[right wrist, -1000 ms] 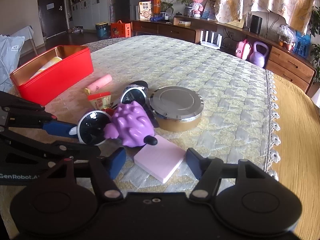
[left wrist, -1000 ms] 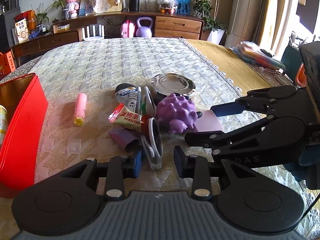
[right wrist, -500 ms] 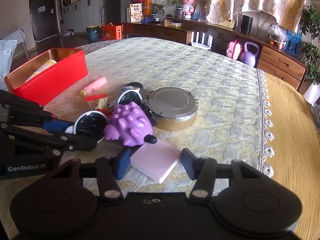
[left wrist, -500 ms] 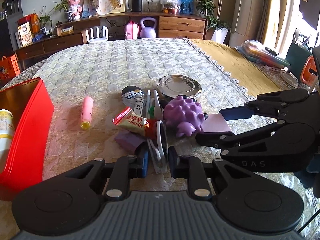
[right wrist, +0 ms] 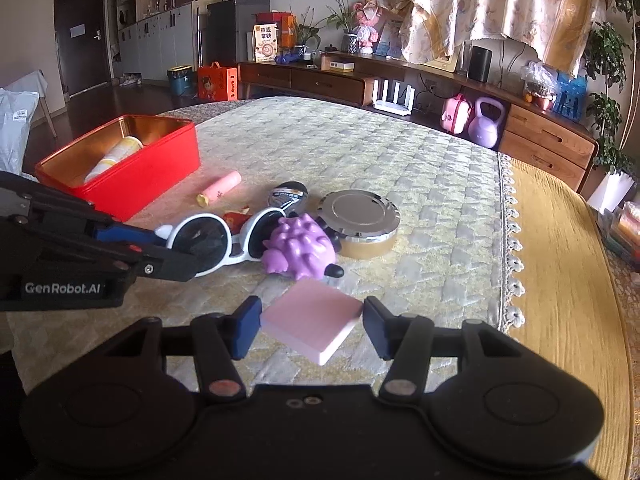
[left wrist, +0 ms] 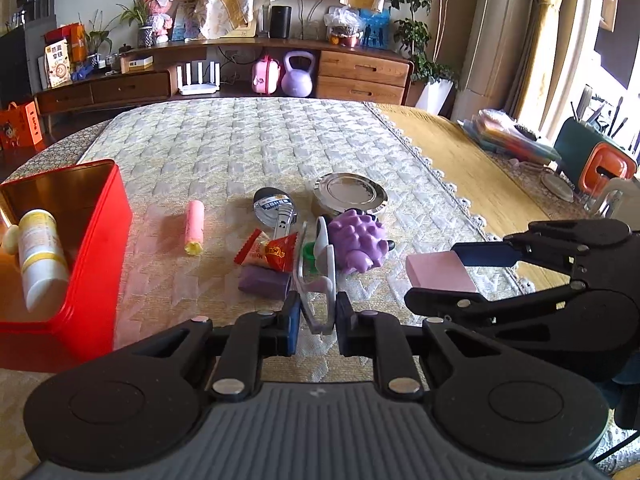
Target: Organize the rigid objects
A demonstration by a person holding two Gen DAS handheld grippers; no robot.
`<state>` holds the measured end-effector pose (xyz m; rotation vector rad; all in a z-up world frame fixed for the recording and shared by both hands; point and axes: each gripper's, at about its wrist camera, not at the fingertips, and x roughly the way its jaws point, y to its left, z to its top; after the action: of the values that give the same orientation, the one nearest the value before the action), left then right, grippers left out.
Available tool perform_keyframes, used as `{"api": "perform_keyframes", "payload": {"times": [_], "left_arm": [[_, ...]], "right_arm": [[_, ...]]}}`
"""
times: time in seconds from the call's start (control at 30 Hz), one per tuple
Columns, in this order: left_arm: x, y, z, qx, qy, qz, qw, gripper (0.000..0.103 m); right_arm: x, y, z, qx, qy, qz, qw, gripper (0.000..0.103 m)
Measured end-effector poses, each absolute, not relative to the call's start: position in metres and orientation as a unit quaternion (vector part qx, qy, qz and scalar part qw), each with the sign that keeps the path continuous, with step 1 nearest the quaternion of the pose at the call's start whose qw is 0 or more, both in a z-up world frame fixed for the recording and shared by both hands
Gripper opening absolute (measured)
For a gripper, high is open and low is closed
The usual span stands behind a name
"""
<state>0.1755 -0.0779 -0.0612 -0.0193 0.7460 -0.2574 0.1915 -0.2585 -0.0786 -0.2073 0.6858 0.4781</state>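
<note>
Jaws clamp white sunglasses (left wrist: 320,280) left, pink pad (right wrist: 312,318) right; casing reads "GenRobot.AI".

Quilted cream cloth table cover (right wrist: 360,148): woven, matt, lace-edged. Round metal tin with mirror-bright lid (right wrist: 359,216): polished, gold-toned wall. Red rectangular tin box (right wrist: 132,168): glossy red outside, brassy sheen inside. Purple knobbly toy hedgehog (right wrist: 300,248): smooth, rubbery-looking plastic. White-framed sunglasses (right wrist: 216,240): glossy plastic, dark lenses. Pink square paper pad (right wrist: 312,316): matt. Red snack sachet (left wrist: 268,252): shiny foil.
</note>
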Motion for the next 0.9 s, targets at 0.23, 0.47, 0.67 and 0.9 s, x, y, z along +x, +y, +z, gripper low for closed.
{"api": "perform_keyframes", "payload": {"times": [0.23,0.47,0.67,0.9], "left_arm": [[0.165,-0.064,-0.043,-0.031,0.345,-0.120,0.930,0.017],[0.159,-0.042,-0.023,-0.051,0.326,-0.112,0.937,0.017],[0.154,-0.016,-0.011,-0.079,0.317,-0.102,0.940,0.017],[0.148,0.017,0.002,-0.104,0.303,-0.088,0.943,0.017]], "right_arm": [[0.174,-0.248,-0.060,-0.100,0.319,0.236,0.912,0.055],[0.166,-0.233,-0.043,-0.104,0.308,0.245,0.913,0.055],[0.163,-0.217,-0.034,-0.107,0.303,0.255,0.912,0.055],[0.162,-0.192,-0.025,-0.117,0.295,0.269,0.909,0.055]]}}
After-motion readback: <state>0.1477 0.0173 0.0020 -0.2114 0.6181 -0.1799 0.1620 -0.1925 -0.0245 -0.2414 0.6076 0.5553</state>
